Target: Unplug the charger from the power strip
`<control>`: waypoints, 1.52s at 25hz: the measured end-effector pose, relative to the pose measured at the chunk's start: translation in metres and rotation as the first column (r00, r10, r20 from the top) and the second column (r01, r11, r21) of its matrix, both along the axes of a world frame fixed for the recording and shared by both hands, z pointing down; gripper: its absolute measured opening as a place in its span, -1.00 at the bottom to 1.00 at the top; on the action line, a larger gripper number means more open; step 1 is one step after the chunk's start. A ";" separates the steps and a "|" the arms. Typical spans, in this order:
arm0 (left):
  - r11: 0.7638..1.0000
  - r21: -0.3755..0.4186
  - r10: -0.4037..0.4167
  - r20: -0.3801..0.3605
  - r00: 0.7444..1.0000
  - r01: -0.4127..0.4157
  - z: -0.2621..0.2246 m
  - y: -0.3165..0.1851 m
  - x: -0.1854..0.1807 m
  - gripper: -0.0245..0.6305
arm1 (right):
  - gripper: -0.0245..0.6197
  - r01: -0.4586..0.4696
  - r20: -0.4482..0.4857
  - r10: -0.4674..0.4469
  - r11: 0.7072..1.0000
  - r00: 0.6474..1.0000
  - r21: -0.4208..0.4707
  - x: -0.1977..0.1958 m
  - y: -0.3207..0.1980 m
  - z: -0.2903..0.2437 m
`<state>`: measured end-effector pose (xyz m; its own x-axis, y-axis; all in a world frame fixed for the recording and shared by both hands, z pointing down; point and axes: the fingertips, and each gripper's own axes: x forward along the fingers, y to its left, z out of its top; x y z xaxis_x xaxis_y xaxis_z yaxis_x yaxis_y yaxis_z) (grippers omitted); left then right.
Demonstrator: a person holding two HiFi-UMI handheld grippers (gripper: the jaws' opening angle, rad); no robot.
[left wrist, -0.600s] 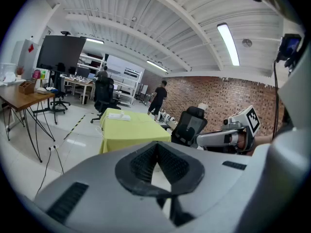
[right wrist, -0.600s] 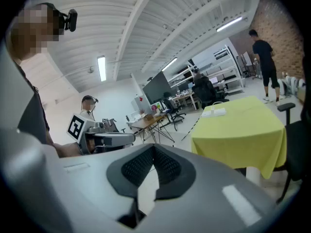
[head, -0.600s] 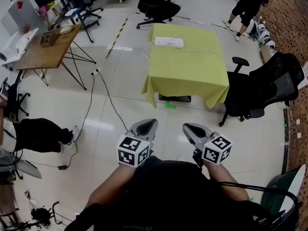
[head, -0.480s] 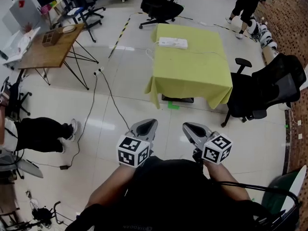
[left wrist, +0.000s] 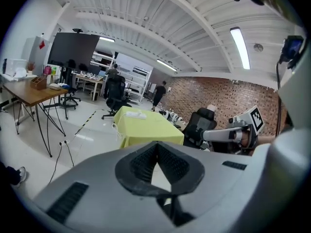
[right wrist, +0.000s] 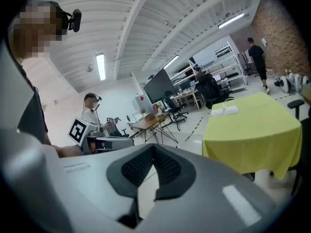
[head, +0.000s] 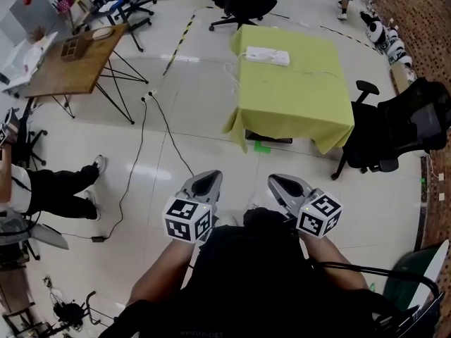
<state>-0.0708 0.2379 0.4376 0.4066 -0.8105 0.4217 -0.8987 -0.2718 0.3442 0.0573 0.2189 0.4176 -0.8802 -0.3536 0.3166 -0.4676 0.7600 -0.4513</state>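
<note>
A white power strip lies near the far edge of a table under a yellow-green cloth, well ahead of me; its white cord hangs off the table's left side. The same strip shows small in the left gripper view and the right gripper view. A charger on it is too small to make out. My left gripper and right gripper are held side by side close to my body, far short of the table. Both are shut with nothing between the jaws.
A black office chair stands at the table's right, another behind it. A wooden desk on thin legs is at the far left. A black cable runs across the tiled floor. A seated person's legs are at the left.
The table, the strip and the floor have shifted right and slightly nearer in the head view. Both grippers stay shut and in about the same place before my body.
</note>
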 end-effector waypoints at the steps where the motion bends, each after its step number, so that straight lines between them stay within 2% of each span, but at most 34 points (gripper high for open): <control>1: 1.000 -0.002 -0.003 0.000 1.000 0.003 0.001 -0.005 -0.005 -0.91 | -0.91 -0.003 0.001 0.003 1.000 1.000 -0.001 -0.004 -0.006 0.000; 8: 1.000 -0.019 -0.020 -0.010 1.000 0.020 0.009 -0.051 -0.025 -0.91 | -0.91 0.014 0.008 -0.013 1.000 1.000 -0.028 -0.039 -0.057 0.014; 11: 0.999 -0.036 -0.017 0.013 1.000 0.017 0.006 -0.072 -0.037 -0.91 | -0.91 0.021 0.027 -0.020 0.999 0.999 -0.039 -0.057 -0.092 0.012; 16: 0.999 -0.015 -0.049 0.064 0.997 0.050 -0.017 -0.135 -0.060 -0.91 | -0.91 0.049 0.072 -0.049 0.999 0.996 -0.009 -0.080 -0.161 -0.008; 23: 0.999 0.023 -0.032 0.112 0.993 0.030 -0.023 -0.228 -0.062 -0.91 | -0.91 0.038 0.095 -0.041 0.999 0.995 0.031 -0.080 -0.250 -0.009; 26: 1.000 0.013 0.010 0.102 0.995 -0.012 -0.022 -0.252 -0.050 -0.91 | -0.91 0.021 0.087 -0.022 1.000 0.996 0.007 -0.077 -0.271 -0.003; 30: 0.997 -0.037 0.070 0.102 0.992 -0.067 -0.003 -0.273 -0.050 -0.91 | -0.91 -0.011 0.073 0.012 1.000 0.997 -0.021 -0.077 -0.289 0.010; 34: 0.990 -0.068 0.128 0.072 0.989 -0.123 0.013 -0.310 -0.057 -0.91 | -0.91 -0.080 0.046 0.082 0.995 0.996 -0.062 -0.077 -0.315 0.027; 38: 0.973 -0.069 0.226 0.045 0.973 -0.222 0.021 -0.358 -0.062 -0.91 | -0.91 -0.162 0.006 0.163 0.984 0.987 -0.076 -0.083 -0.348 0.038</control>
<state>-0.1328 -0.1200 0.4583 0.5509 -0.6723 0.4945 -0.8346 -0.4473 0.3216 -0.0259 -0.1287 0.4556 -0.8171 -0.4678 0.3368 -0.5759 0.6385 -0.5105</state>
